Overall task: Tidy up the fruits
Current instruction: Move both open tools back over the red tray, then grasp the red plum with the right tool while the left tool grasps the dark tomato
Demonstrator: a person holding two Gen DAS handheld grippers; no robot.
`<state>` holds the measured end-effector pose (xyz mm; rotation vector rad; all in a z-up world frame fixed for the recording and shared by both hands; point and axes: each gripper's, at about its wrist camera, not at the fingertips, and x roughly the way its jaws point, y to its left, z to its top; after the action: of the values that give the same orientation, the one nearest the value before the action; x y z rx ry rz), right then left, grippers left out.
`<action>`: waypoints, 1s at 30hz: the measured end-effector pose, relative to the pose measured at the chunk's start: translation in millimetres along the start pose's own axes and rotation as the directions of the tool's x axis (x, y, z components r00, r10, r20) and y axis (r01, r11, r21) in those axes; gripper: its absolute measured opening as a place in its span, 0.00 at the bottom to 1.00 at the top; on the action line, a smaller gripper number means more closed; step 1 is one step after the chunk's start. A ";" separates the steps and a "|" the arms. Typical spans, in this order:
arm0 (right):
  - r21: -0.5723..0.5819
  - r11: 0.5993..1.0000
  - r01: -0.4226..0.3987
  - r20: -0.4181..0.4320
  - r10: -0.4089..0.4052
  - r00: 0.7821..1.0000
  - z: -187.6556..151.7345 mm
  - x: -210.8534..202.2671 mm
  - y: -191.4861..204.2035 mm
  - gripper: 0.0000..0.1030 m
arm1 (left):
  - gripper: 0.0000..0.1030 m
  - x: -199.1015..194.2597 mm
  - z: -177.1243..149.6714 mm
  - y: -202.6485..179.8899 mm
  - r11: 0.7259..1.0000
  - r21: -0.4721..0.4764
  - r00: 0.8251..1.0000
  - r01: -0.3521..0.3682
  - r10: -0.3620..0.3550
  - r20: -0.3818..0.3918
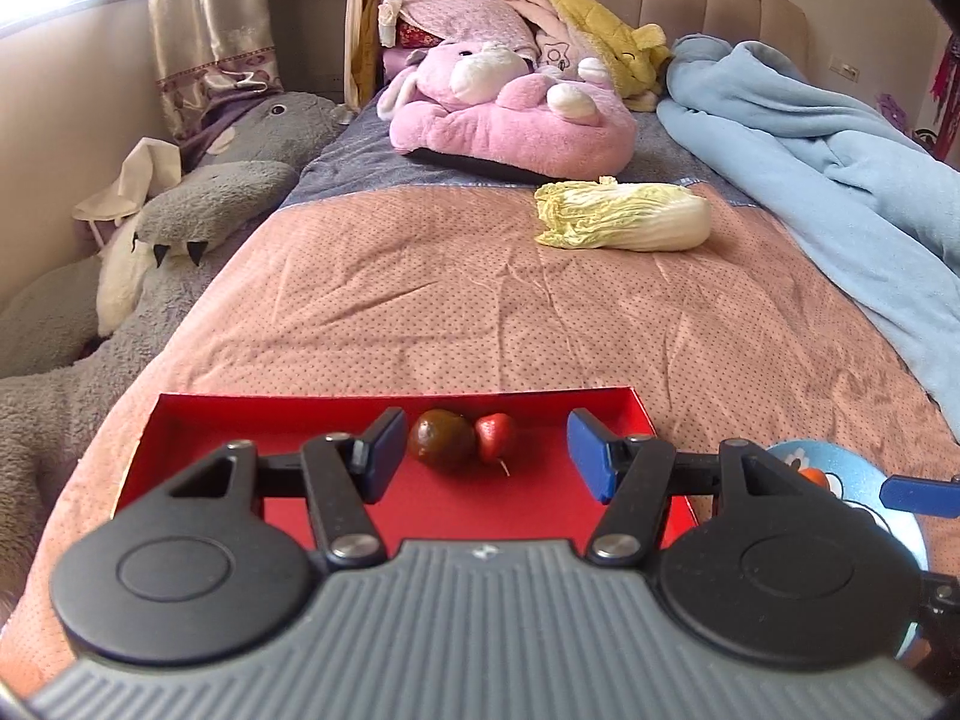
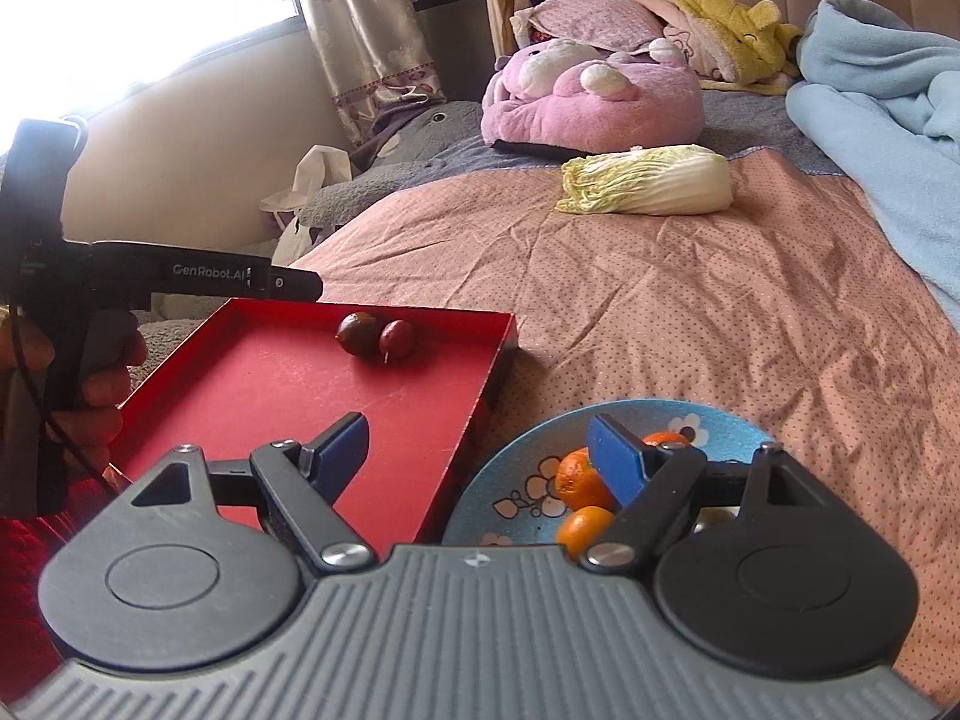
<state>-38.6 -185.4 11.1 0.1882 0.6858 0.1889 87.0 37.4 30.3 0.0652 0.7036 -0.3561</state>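
Note:
A red tray lies on the bed. In it sit a dark brown round fruit and a small red fruit, touching side by side near the far wall. My left gripper is open and empty, just short of the two fruits. A blue flowered plate to the right of the tray holds several oranges. My right gripper is open and empty, above the gap between tray and plate. The left gripper's body shows in the right wrist view.
A napa cabbage lies farther up the pink bedspread. A pink plush and pillows are at the headboard. A blue blanket runs along the right. A grey plush lies at the left edge.

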 end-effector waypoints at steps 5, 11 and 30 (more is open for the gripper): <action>-0.032 0.999 -0.028 -0.019 0.027 0.999 6.2 17.2 20.1 0.81 | 0.60 6.3 5.1 10.9 1.000 0.006 1.000 -0.024 0.024 0.004; -0.070 0.996 -0.057 -0.041 0.055 0.998 15.2 42.9 43.8 0.81 | 0.60 15.9 13.2 27.9 0.998 -0.003 0.998 -0.056 0.056 0.012; -0.129 0.991 -0.033 -0.112 0.018 0.994 46.2 146.8 81.5 0.65 | 0.59 38.4 5.9 73.2 0.977 -0.162 0.988 -0.141 0.129 -0.079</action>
<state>93.4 -77.4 -24.1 0.0617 0.7784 0.2694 142.7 93.5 5.7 -0.0343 0.7902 -0.1640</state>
